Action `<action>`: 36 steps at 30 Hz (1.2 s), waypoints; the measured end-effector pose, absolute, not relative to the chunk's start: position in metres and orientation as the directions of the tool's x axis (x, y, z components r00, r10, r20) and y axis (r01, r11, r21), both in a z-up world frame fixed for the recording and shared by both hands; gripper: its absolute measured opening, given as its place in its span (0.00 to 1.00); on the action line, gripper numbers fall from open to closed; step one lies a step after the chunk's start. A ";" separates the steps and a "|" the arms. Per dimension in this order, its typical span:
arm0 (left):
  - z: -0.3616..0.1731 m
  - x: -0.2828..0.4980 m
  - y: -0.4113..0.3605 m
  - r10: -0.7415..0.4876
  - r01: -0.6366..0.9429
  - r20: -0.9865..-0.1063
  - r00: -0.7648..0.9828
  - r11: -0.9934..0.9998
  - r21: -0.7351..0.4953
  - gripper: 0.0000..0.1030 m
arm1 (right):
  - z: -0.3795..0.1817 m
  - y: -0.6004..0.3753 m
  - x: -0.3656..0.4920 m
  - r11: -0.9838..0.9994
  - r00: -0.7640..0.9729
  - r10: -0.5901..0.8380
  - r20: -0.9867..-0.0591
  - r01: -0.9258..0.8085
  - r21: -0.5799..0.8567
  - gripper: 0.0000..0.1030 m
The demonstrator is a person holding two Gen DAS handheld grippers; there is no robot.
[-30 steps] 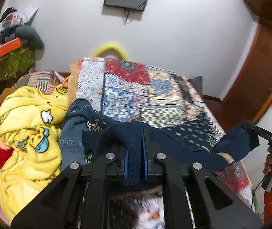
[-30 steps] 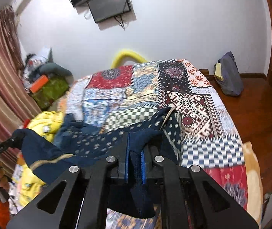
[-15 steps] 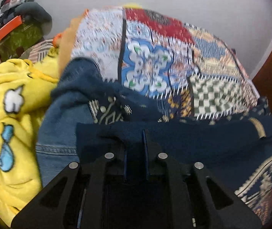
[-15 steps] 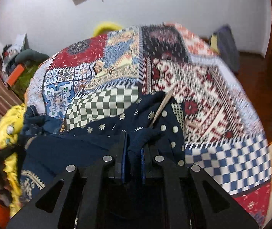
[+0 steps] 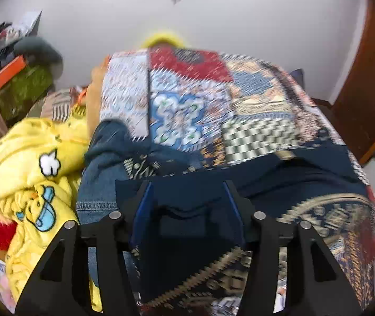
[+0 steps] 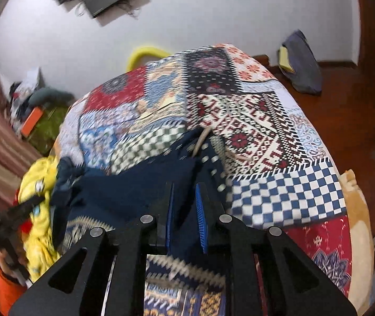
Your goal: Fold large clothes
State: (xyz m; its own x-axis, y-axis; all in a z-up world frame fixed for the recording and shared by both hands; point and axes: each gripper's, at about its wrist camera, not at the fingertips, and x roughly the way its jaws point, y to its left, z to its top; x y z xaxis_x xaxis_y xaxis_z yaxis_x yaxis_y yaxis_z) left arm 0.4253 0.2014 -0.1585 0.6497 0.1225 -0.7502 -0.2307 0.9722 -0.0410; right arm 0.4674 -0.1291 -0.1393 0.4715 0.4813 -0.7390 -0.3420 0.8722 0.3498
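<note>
A large navy garment with gold patterned trim [image 5: 306,184] lies spread across the near end of the patchwork bed [image 5: 187,92]. My left gripper [image 5: 187,187] is open wide just above its near left edge, the cloth lying loose between the fingers. In the right wrist view the same garment [image 6: 134,184] lies on the bed [image 6: 253,121]. My right gripper [image 6: 184,192] is open a little over its right edge, and no cloth is pinched. The left gripper [image 6: 8,210] shows at the far left, blurred.
A yellow cartoon blanket [image 5: 34,171] and blue jeans [image 5: 95,192] are piled at the bed's left. Clutter with an orange box [image 5: 10,71] stands by the left wall. A wooden door [image 5: 366,79] is on the right. A grey bag [image 6: 300,63] lies on the floor.
Both grippers lowered the garment onto the bed and opened, letting go of the cloth they held a second ago. The left one opened wide, the right only a little.
</note>
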 end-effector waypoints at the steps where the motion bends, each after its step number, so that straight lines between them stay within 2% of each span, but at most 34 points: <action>1: -0.154 0.423 0.194 0.103 -0.207 -0.748 0.656 0.977 -0.047 0.52 | -0.138 -0.122 0.460 0.872 0.473 0.477 -0.741 -0.362 0.331 0.15; 5: -0.157 0.422 0.170 0.025 -0.134 -0.762 0.647 0.988 -0.082 0.53 | -0.145 -0.091 0.438 0.856 0.452 0.463 -0.762 -0.450 0.254 0.15; 8: -0.179 0.428 0.152 -0.007 -0.105 -0.797 0.603 0.991 -0.088 0.53 | -0.163 -0.073 0.434 0.862 0.462 0.421 -0.781 -0.471 0.187 0.16; 12: -0.212 0.446 0.141 0.003 -0.099 -0.825 0.565 0.993 -0.065 0.53 | -0.194 -0.055 0.444 0.850 0.390 0.426 -0.816 -0.482 0.213 0.16; 17: -0.236 0.489 0.155 0.066 -0.173 -0.838 0.542 0.984 -0.034 0.53 | -0.215 -0.043 0.476 0.859 0.379 0.416 -0.827 -0.461 0.221 0.16; 20: -0.245 0.519 0.166 0.139 -0.208 -0.842 0.521 0.978 0.032 0.53 | -0.215 -0.039 0.504 0.854 0.368 0.440 -0.819 -0.454 0.255 0.16; 26: -0.223 0.546 0.196 0.309 -0.313 -0.785 0.537 0.937 0.154 0.53 | -0.189 -0.040 0.543 0.920 0.499 0.338 -0.798 -0.355 0.168 0.16; 28: -0.209 0.537 0.206 0.259 -0.321 -0.777 0.574 0.944 0.077 0.53 | -0.179 -0.040 0.536 0.893 0.484 0.406 -0.775 -0.388 0.226 0.16; 31: -0.194 0.513 0.207 0.099 -0.246 -0.765 0.637 0.966 -0.079 0.53 | -0.172 -0.031 0.509 0.851 0.462 0.464 -0.756 -0.468 0.236 0.16; 36: -0.199 0.482 0.174 -0.006 -0.121 -0.774 0.633 0.987 -0.107 0.53 | -0.185 0.001 0.463 0.763 0.385 0.509 -0.770 -0.617 0.196 0.16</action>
State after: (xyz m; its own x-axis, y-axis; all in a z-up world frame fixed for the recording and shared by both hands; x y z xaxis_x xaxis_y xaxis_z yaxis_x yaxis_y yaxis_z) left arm 0.4816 0.1744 -0.1986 0.6329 -0.0057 -0.7742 -0.1214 0.9869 -0.1066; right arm 0.4627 0.0005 -0.1848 0.3849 0.5090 -0.7699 -0.6165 0.7626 0.1959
